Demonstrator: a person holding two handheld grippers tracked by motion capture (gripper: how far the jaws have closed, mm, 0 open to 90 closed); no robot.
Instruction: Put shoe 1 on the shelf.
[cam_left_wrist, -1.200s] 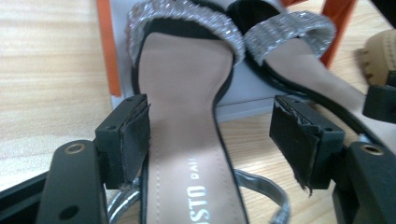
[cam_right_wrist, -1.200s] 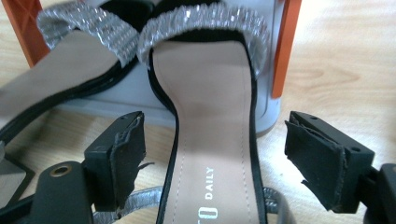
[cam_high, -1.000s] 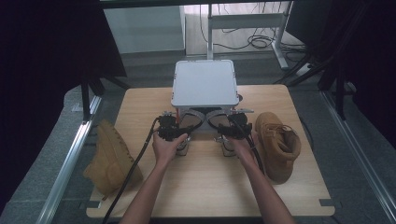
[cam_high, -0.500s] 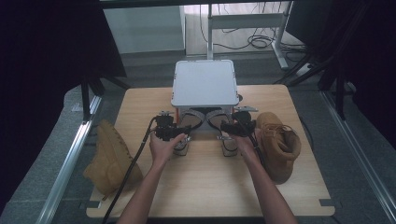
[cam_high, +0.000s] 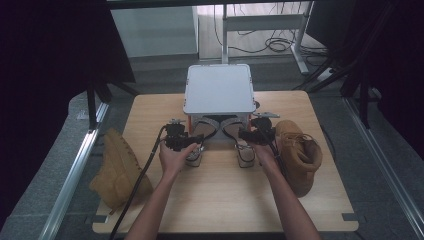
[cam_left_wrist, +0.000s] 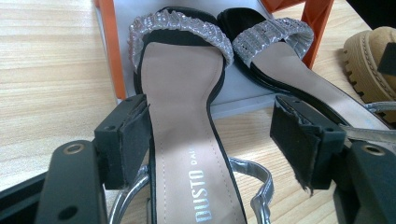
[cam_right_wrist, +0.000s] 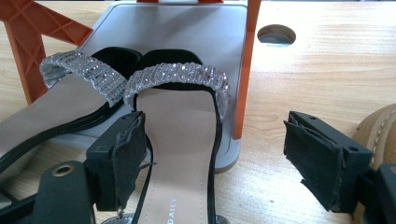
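Two sandals lie side by side, toes tucked under the grey rack, long axes running straight away from the person — left gripper over the left sandal, right gripper over the right sandal, both jaws wide open, holding nothing.

A light wooden bench is seen carrying a grey shoe rack on orange legs, two jewelled sandals with toes tucked beneath it, and a tan boot at the right.
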